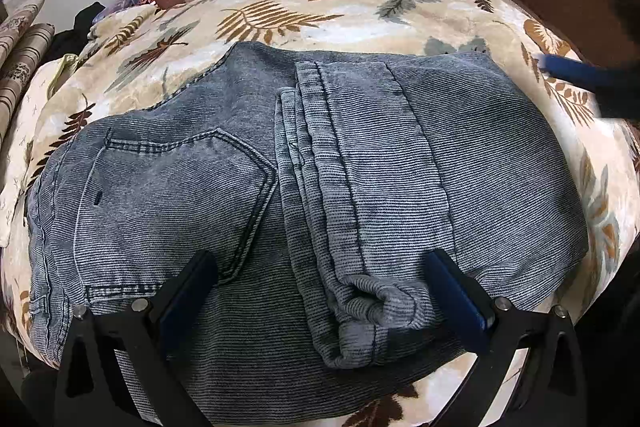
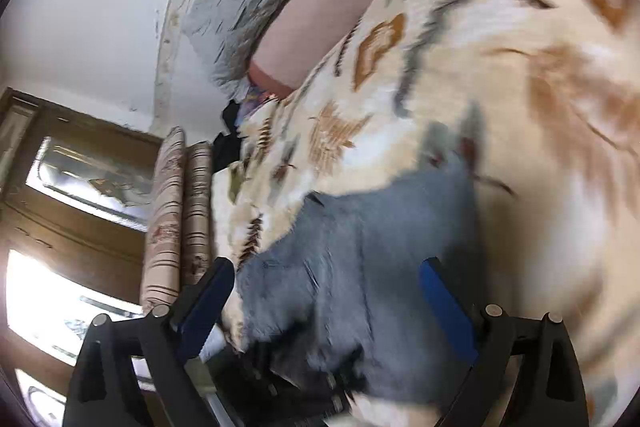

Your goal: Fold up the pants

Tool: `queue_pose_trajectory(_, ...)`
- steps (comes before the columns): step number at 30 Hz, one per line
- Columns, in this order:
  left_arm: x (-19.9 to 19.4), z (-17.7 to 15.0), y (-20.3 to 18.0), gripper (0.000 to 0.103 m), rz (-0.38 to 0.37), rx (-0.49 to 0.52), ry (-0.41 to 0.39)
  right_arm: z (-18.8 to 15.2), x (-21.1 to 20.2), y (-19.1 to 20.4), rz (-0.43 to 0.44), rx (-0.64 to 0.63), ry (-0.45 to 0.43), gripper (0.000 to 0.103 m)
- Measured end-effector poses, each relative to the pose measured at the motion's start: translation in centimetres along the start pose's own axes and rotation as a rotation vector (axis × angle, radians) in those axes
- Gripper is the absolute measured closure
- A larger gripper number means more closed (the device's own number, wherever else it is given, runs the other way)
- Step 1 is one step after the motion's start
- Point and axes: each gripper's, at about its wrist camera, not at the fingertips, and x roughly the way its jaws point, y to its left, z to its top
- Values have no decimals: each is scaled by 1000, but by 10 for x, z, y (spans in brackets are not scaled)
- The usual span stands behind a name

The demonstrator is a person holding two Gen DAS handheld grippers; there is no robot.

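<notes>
While the pants (image 1: pixel 304 195) are lying folded on the leaf-patterned blanket (image 1: pixel 360 7) of the bed, the left gripper (image 1: pixel 322 281) is hovering low over their near edge with its fingers spread wide and gripping nothing. Leg ends are lying doubled back across the seat, their hems (image 1: pixel 308 115) stacked just beside the back pocket (image 1: pixel 172 195), so the lengthwise fold and one crosswise fold are looking done. The near leg end is bunching into a loose roll (image 1: pixel 368 311) right between the left gripper's fingers.

From the right wrist view, heavily blurred, the right gripper (image 2: pixel 326 301) is also showing spread fingers with nothing between them, hanging above one side of the pants (image 2: pixel 352 267); how close it is to the cloth is hard to tell.

Judging by this layout, the step in hand is tidying or starting the last fold. Next move is likely calling for the left gripper to be closing on the bunched roll, flattening it, and for the right one to be taking the far side so both layers are travelling together without slipping.
</notes>
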Motion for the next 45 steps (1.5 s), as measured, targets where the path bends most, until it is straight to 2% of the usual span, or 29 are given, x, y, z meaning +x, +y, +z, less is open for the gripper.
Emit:
queue_pose_trajectory(1,-1,-1,-1,0,-1,-1,-1,9,14,-6,-23,9,24,8)
queue_pose_trajectory(2,0,-2,-2,0,-3,-3,-2,16,30,-20,-93,39,50,8)
queue_pose_trajectory(3,0,-2,0,0,-3,-2,0,22,59,-50,-186,126,110,8)
queue_pose_trajectory(4,0,-3,0,0,-6,0,0,22,61,-56,-171,149,102,8)
queue_pose_trajectory(7,-7,-3,-1,0,-11,-2,-9,19,36,-22,-160,77,53,8)
queue_pose_trajectory(11,-2,1,2,0,-16,-5,-17,-15,5,6,-71,-13,20,7)
queue_pose_trajectory(13,-1,1,1,0,-14,-10,-13,-36,15,-13,-150,0,65,6)
queue_pose_trajectory(14,-1,2,0,0,-10,-9,-12,-43,30,-32,-187,24,119,6)
queue_pose_trajectory(15,-2,2,1,0,-12,-7,-11,-47,29,-38,-152,14,81,6)
queue_pose_trajectory(17,-3,2,4,0,-33,-17,-7,-45,18,-27,-157,43,73,6)
queue_pose_trajectory(21,-6,0,8,0,-58,-37,-16,-58,-14,14,-82,-61,8,6)
queue_pose_trajectory(23,-5,0,8,0,-56,-34,-22,-70,-16,-1,-98,-42,6,2)
queue_pose_trajectory(24,-5,1,6,0,-55,-27,-21,-78,8,-23,-178,-4,80,2)
queue_pose_trajectory(25,-6,2,6,0,-56,-21,-16,-80,8,-43,-193,20,125,2)
queue_pose_trajectory(27,-15,1,13,0,-84,-34,-40,-81,-4,-35,-166,15,68,2)
queue_pose_trajectory(30,-28,1,29,0,-101,-109,-68,-79,-23,-11,-126,-9,17,2)
queue_pose_trajectory(32,-34,0,39,0,-90,-144,-84,-87,-25,-5,-87,-44,22,2)
queue_pose_trajectory(34,-33,1,47,0,-74,-174,-67,-95,-13,-16,-134,-42,54,2)
queue_pose_trajectory(35,-32,1,51,0,-75,-188,-62,-101,2,-34,-178,-18,109,3)
queue_pose_trajectory(36,-32,1,53,0,-74,-194,-61,-104,1,-39,-155,-29,73,3)
queue_pose_trajectory(39,-33,1,59,0,-58,-207,-59,-98,-13,-16,-173,-28,53,3)
queue_pose_trajectory(41,-34,1,60,0,-61,-215,-64,-97,-21,0,-139,-78,22,3)
queue_pose_trajectory(43,-34,1,61,0,-63,-219,-62,-101,-16,11,-118,-134,39,3)
queue_pose_trajectory(44,-34,1,61,0,-65,-218,-62,-103,-8,6,-144,-144,55,3)
queue_pose_trajectory(45,-34,1,61,0,-63,-218,-61,-105,8,-10,-218,-127,102,3)
